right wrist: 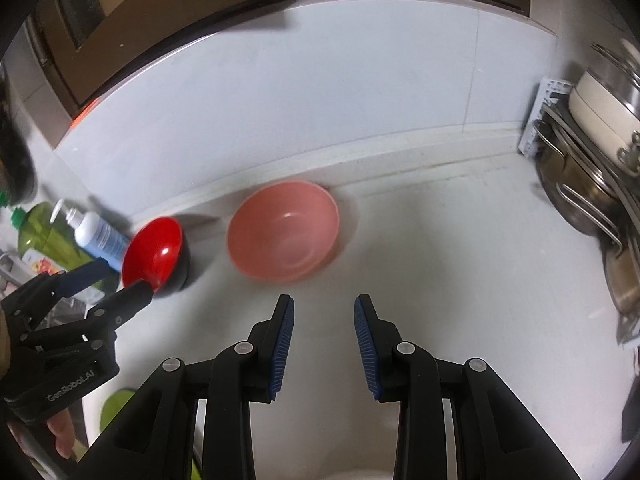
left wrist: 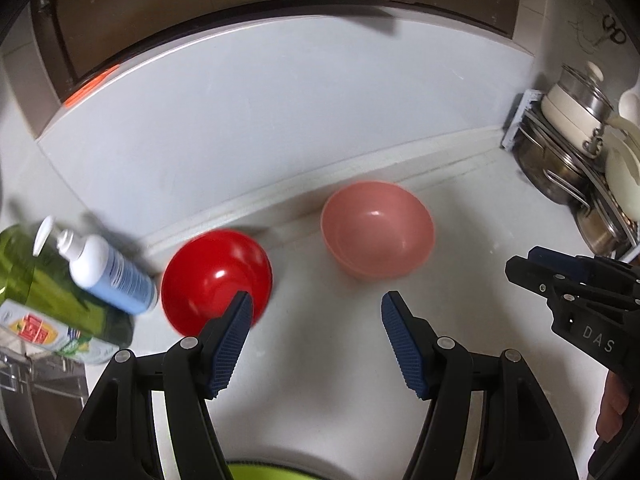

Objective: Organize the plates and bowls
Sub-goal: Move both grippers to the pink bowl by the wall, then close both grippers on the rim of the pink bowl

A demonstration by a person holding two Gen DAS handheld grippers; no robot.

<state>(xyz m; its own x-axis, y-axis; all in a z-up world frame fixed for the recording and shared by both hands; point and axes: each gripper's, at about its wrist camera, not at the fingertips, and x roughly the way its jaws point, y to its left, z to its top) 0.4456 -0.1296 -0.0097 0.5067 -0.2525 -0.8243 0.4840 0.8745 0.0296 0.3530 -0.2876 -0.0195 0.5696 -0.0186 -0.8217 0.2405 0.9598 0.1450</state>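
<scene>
red bowl (left wrist: 216, 280) beside pink bowl (left wrist: 377, 229) — both upright

Two bowls (left wrist: 377, 229) side by side on the counter (left wrist: 460, 300); bottles (left wrist: 108, 270) left.

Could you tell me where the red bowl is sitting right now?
The red bowl stands on the white counter near the back ledge, left of the pink bowl and right of the white squeeze bottle; in the left wrist view, it is behind the left fingertip.

"DAS", "GenRobot.AI" on gripper (right wrist: 120, 280) bodies
</scene>
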